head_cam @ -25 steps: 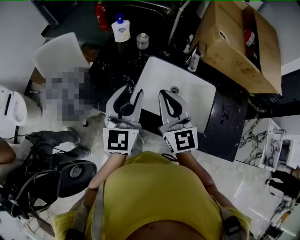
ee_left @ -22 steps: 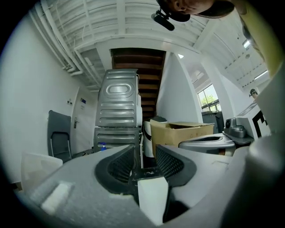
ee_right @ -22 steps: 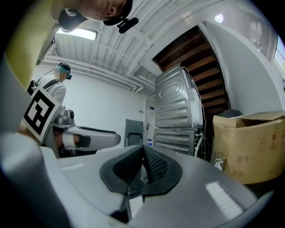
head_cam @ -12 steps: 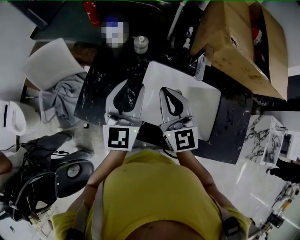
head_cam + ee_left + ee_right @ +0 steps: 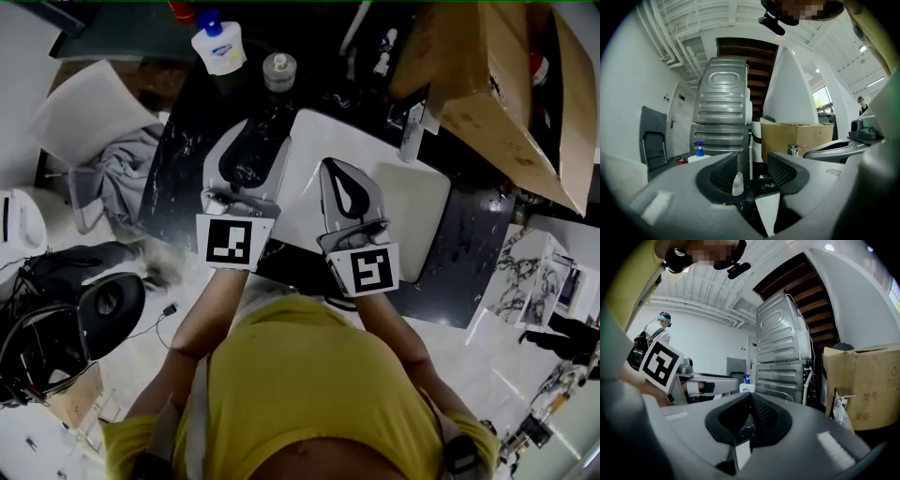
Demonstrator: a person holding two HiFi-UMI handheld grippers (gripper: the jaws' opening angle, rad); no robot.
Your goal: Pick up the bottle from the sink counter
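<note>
A white bottle with a blue pump point(image 5: 217, 47) stands at the back of the black counter point(image 5: 187, 159), with a small clear bottle with a metal cap point(image 5: 279, 71) to its right. My left gripper point(image 5: 258, 131) hovers over the counter short of both. Its jaws are opening, with nothing between the pads. In the left gripper view the small clear bottle point(image 5: 737, 183) shows far ahead through the gap of my left gripper point(image 5: 752, 161), and the pump bottle point(image 5: 698, 152) stands to the left. My right gripper point(image 5: 331, 167) is over the white sink, shut and empty.
The white sink basin point(image 5: 417, 202) has a faucet point(image 5: 412, 127) at its back right. A large cardboard box point(image 5: 511, 94) sits on the counter behind it. A white bin with grey cloth point(image 5: 103, 150) and a dark bag point(image 5: 56, 328) lie on the floor at the left.
My left gripper has moved forward over the black counter toward the bottles, and its jaws stand wider apart. The right gripper has stayed over the sink.
</note>
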